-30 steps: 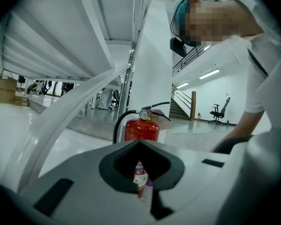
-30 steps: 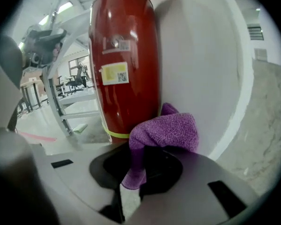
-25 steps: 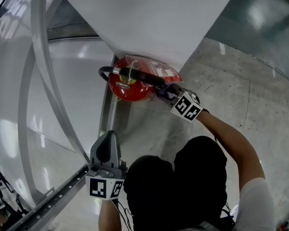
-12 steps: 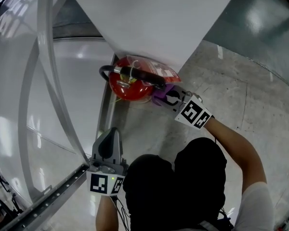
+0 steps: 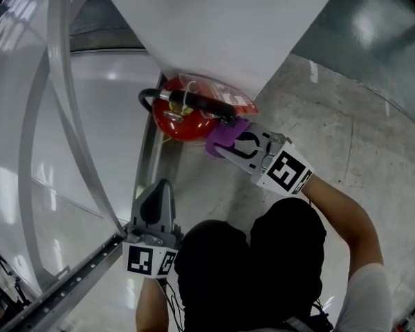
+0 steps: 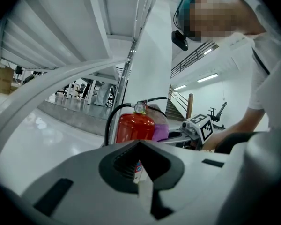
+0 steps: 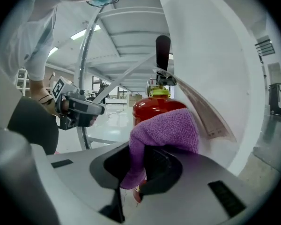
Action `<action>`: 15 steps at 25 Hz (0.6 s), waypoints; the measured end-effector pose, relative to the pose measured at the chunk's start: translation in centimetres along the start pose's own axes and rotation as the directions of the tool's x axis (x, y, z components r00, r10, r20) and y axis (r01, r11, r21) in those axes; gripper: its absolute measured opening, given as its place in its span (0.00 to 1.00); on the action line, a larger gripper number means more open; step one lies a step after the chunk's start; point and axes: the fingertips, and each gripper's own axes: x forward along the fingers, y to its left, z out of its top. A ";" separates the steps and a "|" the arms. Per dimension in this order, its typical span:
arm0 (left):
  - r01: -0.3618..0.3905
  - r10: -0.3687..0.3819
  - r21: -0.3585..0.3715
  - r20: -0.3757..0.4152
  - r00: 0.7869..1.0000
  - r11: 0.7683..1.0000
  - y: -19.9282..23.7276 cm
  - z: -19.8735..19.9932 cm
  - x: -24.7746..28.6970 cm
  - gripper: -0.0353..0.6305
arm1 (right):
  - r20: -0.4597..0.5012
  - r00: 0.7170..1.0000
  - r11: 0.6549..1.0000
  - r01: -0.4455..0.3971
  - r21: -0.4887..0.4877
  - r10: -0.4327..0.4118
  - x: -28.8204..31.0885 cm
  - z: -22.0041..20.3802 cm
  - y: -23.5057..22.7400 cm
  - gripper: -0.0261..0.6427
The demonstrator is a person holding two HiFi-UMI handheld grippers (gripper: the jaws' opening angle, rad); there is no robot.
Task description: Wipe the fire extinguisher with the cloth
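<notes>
Extinguisher (image 7: 152,108) half-hidden behind purple cloth (image 7: 166,128) pinched in right gripper (image 7: 129,193); left gripper (image 6: 143,186) pressed together.

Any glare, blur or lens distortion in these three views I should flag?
Head view: glare patches on the glossy floor, white column nearly blown out, fire extinguisher sharp. Left gripper view: heavy fisheye with dark corners, and the left gripper itself is soft up close. Right gripper view: same fisheye vignette, purple cloth crisp enough to show its weave.
</notes>
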 end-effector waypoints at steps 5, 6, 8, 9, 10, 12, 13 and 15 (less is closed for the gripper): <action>0.007 -0.007 0.005 0.001 1.000 1.000 -0.1 -0.2 0.1 0.06 | 0.108 0.994 0.999 -0.032 -0.020 0.034 -0.7 2.7 0.6 0.12; 0.006 -0.006 0.002 -0.001 1.000 1.000 -0.1 -0.4 0.1 0.06 | 0.127 0.991 0.999 -0.038 -0.022 0.040 -0.9 3.2 0.7 0.12; 0.001 -0.001 -0.003 -0.006 1.000 1.000 0.0 -0.7 0.2 0.06 | 0.153 0.987 0.999 -0.046 -0.026 0.049 -1.4 3.8 0.9 0.12; -0.003 0.003 -0.005 -0.008 1.000 1.000 0.0 -0.8 0.2 0.06 | 0.164 0.985 0.999 -0.045 -0.021 0.048 -1.7 3.8 1.0 0.12; -0.009 0.008 -0.005 -0.008 1.000 1.000 0.1 -0.9 0.2 0.06 | 0.173 0.984 0.999 -0.040 -0.006 0.040 -2.0 3.5 1.0 0.12; -0.022 0.022 0.006 -0.006 1.000 1.000 0.4 -0.8 0.2 0.06 | 0.186 0.982 0.999 -0.013 0.048 0.004 -2.7 2.0 0.7 0.12; -0.029 0.029 0.018 -0.003 1.000 0.999 0.6 -0.7 0.1 0.06 | 0.184 0.983 0.997 0.005 0.080 -0.020 -3.1 0.8 0.6 0.12; -0.045 0.045 0.047 0.002 0.999 0.998 1.0 -0.7 0.1 0.06 | 0.154 0.986 0.990 0.040 0.133 -0.060 -3.7 -2.1 0.3 0.12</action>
